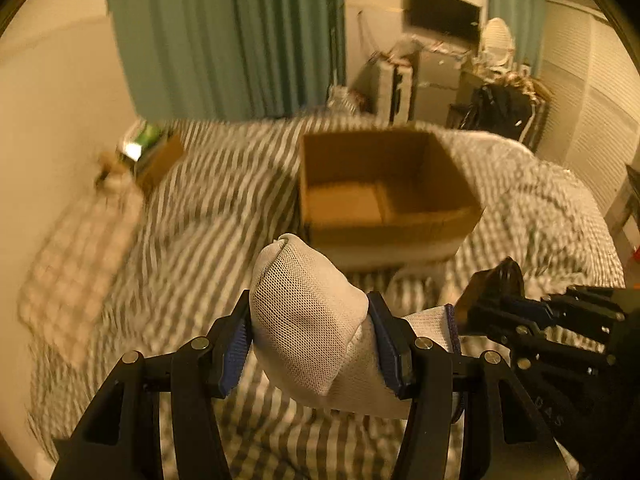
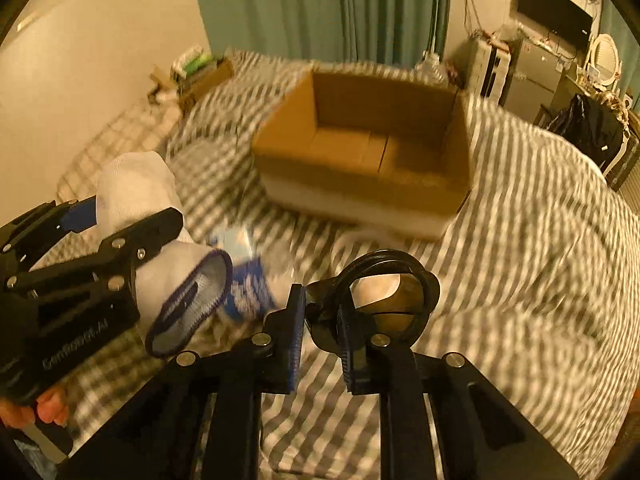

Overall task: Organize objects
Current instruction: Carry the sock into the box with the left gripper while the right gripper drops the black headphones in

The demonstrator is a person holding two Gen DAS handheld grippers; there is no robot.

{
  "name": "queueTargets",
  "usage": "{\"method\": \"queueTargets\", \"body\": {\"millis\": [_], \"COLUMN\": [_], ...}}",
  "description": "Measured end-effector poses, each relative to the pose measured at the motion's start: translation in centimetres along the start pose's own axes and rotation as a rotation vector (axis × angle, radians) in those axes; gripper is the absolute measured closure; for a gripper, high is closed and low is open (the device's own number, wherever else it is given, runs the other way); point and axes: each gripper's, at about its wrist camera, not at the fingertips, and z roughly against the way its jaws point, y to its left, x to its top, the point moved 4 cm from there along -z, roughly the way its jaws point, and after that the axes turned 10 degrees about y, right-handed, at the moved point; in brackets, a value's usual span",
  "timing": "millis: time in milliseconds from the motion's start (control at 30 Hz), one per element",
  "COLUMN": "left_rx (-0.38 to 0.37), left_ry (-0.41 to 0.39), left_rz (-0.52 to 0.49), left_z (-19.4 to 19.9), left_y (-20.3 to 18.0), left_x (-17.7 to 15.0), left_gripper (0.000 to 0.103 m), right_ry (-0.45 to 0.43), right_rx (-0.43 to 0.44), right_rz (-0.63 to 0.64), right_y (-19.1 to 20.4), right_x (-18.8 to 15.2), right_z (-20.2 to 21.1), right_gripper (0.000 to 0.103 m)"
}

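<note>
My left gripper point(image 1: 310, 344) is shut on a white sock point(image 1: 308, 320) with a dark blue cuff, held above the striped bed; the sock also shows in the right wrist view point(image 2: 140, 196). My right gripper point(image 2: 320, 320) is shut on a black pair of sunglasses point(image 2: 376, 300), gripped at its left side. The right gripper also shows at the right of the left wrist view point(image 1: 492, 296). An open cardboard box point(image 1: 384, 192) stands on the bed ahead of both grippers, its inside bare; it also shows in the right wrist view point(image 2: 368, 152).
The bed has a grey-and-white striped cover point(image 2: 520, 240). A blue-and-white item point(image 2: 248, 288) lies on it below the sock. A checked pillow point(image 1: 80, 248) and small boxes point(image 1: 152, 156) lie by the wall at the left. Green curtains, a TV and cluttered furniture stand behind.
</note>
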Motion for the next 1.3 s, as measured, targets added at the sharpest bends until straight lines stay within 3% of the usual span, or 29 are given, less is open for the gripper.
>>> {"method": "queueTargets", "body": {"millis": [200, 467, 767, 900, 967, 1000, 1067, 1100, 1300], "left_rx": [0.106, 0.031, -0.036, -0.056, -0.069, -0.076, -0.064, -0.036, 0.017], "left_ry": [-0.084, -0.086, -0.035, -0.030, -0.023, -0.024, -0.031, -0.042, -0.051], "left_rz": [-0.108, -0.169, -0.156, -0.164, -0.177, -0.180, -0.178, -0.170, -0.169], "left_z": [1.6, -2.2, -10.7, -12.0, -12.2, -12.1, -11.6, -11.2, -8.0], "left_y": [-1.8, -3.9, -3.1, -2.7, -2.8, -3.0, -2.9, -2.8, -2.9], "left_x": [6.8, 13.0, 12.8, 12.3, 11.9, 11.7, 11.4, 11.4, 10.5], "left_gripper": [0.047, 0.047, 0.047, 0.046, 0.040, 0.037, 0.014, 0.010, 0.008], "right_ry": [-0.085, -0.156, -0.122, -0.111, -0.119, -0.124, -0.130, -0.147, -0.216], "right_rx": [-0.023, 0.005, 0.082, 0.128, 0.112, 0.110, 0.104, 0.090, 0.035], "right_rz": [0.012, 0.051, 0.053, 0.045, 0.048, 0.048, 0.041, 0.036, 0.021], "right_y": [-2.8, -5.0, -6.5, -7.2, -7.1, -7.1, -6.9, -6.9, -7.1], "right_x": [5.2, 10.8, 12.6, 12.8, 12.8, 12.8, 12.5, 12.6, 12.7], "right_z": [4.4, 6.8, -0.9, -3.8, -4.1, -4.1, -3.5, -2.8, 2.7], "right_gripper": [0.088, 0.088, 0.088, 0.088, 0.087, 0.081, 0.056, 0.044, 0.037]}}
